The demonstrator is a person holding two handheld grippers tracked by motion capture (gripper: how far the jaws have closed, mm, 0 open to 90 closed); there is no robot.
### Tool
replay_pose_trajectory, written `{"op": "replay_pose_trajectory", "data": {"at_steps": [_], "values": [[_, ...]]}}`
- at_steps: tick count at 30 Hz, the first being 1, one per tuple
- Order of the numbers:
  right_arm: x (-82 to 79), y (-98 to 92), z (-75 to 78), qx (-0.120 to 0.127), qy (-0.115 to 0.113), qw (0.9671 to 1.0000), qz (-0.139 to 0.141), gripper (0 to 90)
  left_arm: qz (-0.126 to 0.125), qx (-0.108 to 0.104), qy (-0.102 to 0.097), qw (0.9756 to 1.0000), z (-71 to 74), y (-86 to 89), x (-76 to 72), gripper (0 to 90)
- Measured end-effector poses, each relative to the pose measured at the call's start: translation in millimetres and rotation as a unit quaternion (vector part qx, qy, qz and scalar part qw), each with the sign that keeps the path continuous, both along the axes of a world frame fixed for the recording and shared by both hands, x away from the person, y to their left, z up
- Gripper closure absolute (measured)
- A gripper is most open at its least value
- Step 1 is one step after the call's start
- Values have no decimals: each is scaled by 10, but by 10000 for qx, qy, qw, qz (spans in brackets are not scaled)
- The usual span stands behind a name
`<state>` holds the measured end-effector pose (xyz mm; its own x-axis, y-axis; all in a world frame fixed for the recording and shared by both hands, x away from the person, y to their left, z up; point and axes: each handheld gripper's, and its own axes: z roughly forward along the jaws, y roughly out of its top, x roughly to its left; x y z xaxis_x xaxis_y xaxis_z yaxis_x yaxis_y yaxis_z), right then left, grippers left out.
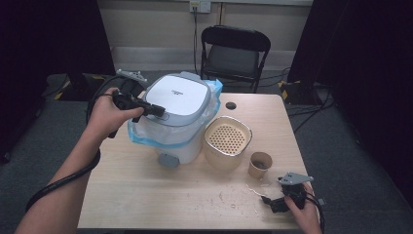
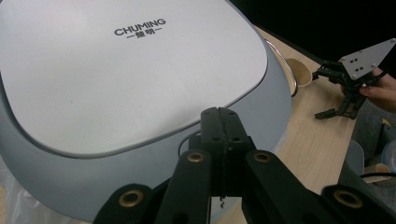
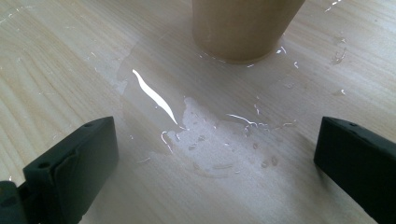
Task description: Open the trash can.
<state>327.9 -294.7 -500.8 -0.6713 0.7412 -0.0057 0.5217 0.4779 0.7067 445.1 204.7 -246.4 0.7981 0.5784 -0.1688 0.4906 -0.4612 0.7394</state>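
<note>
Jaws first: we see the left gripper (image 1: 155, 110) with its two black jaws pressed flat together, nothing between them, their tips resting at the near rim of the grey lid (image 2: 126, 70), just below its pale centre panel marked CHUMING; whether the tips press on the rim or merely lie against it we cannot tell. We see the right gripper (image 1: 272, 201) with jaws spread wide, low over the wooden table (image 1: 146, 195) at its near right corner. Proceeding by size, we note the white appliance (image 1: 178, 119) under that lid, wrapped in clear plastic with a blue edge, standing at the table's centre left. Just to its right stands the tan basket (image 1: 227, 141) with a perforated floor. Next, near the basket, stands the paper cup (image 3: 243, 25), which in the right gripper view lies ahead of and between the open jaws, well clear of both. Smallest, a shiny puddle (image 3: 205, 126) spreads on the wood from the cup's base toward the gap between those jaws.
</note>
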Motion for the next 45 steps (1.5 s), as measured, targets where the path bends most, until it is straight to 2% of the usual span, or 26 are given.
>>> {"op": "replay_pose_trajectory", "data": {"at_steps": [4, 11, 16, 24, 28, 33, 36, 41, 45], "values": [[1, 0, -2, -1, -14, 10000, 0, 0, -18, 7, -11, 10000, -5, 3, -4, 900], [0, 1, -2, 1, -15, 10000, -3, 0, 68, -168, 60, 9998, -34, 29, -6, 900], [0, 0, -2, -3, -17, 10000, 0, 0, 49, -103, 37, 9999, -32, 22, -11, 900], [1, 1, -3, 2, -20, 10000, -6, 0, 22, -122, 20, 9999, -48, 32, -22, 900], [0, 1, -2, 0, -11, 10000, -2, 0, -7, -208, -40, 9998, -44, 54, -23, 900], [1, 1, -3, 1, -19, 10000, -3, 0, -25, -284, -4, 9996, -45, 100, -45, 864], [0, 1, -2, 0, -12, 10000, -4, 0, -27, -297, -46, 9995, -25, 152, -104, 857], [-2, 1, -1, -1, -4, 10000, -10, 0, -65, -184, -81, 9998, -21, 231, -208, 817], [-1, 0, -1, -7, -6, 10000, 2, 0, -72, -269, -65, 9996, -60, 304, -269, 777]]}}
